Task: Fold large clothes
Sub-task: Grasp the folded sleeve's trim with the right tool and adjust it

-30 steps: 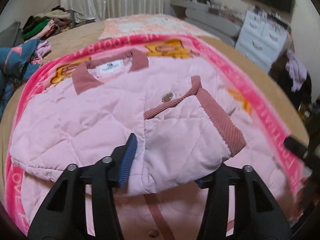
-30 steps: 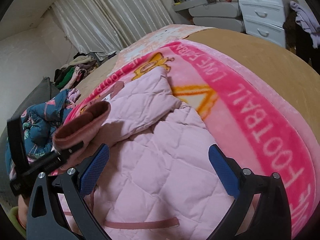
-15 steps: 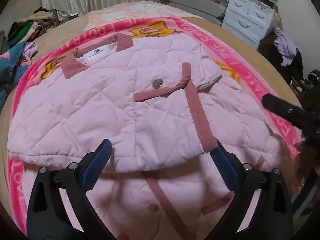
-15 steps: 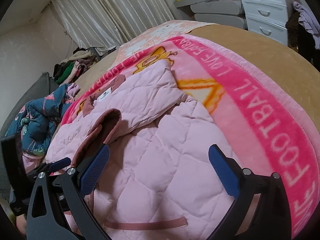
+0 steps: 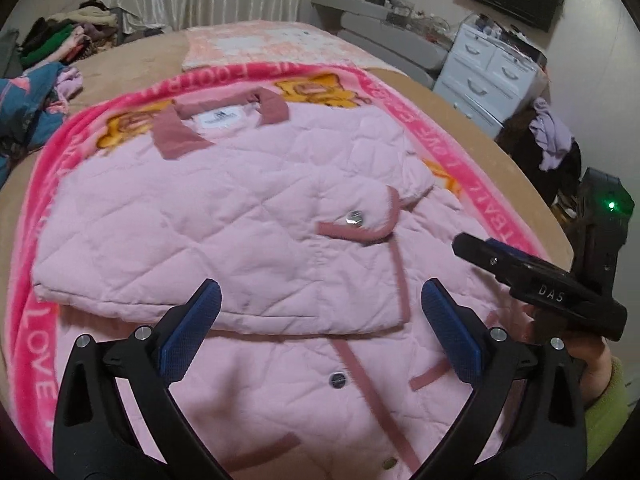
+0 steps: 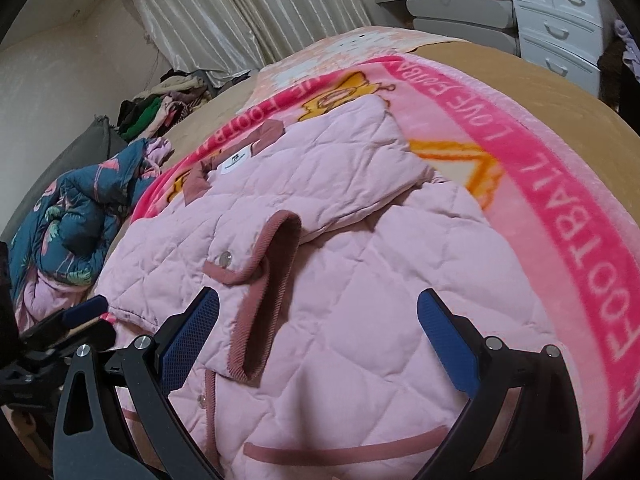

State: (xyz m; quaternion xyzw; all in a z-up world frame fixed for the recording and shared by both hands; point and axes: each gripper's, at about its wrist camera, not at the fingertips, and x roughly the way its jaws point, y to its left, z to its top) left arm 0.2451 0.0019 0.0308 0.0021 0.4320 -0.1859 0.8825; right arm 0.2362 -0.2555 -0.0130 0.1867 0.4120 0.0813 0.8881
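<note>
The pink quilted jacket (image 5: pixel 248 216) lies on the pink blanket (image 5: pixel 48 184) on the bed, one sleeve folded across its front. The left gripper (image 5: pixel 320 332) stands wide apart over the sleeve's near edge — gripping nothing. The right gripper (image 6: pixel 318 344) also gapes empty above the jacket's near right part.
</note>
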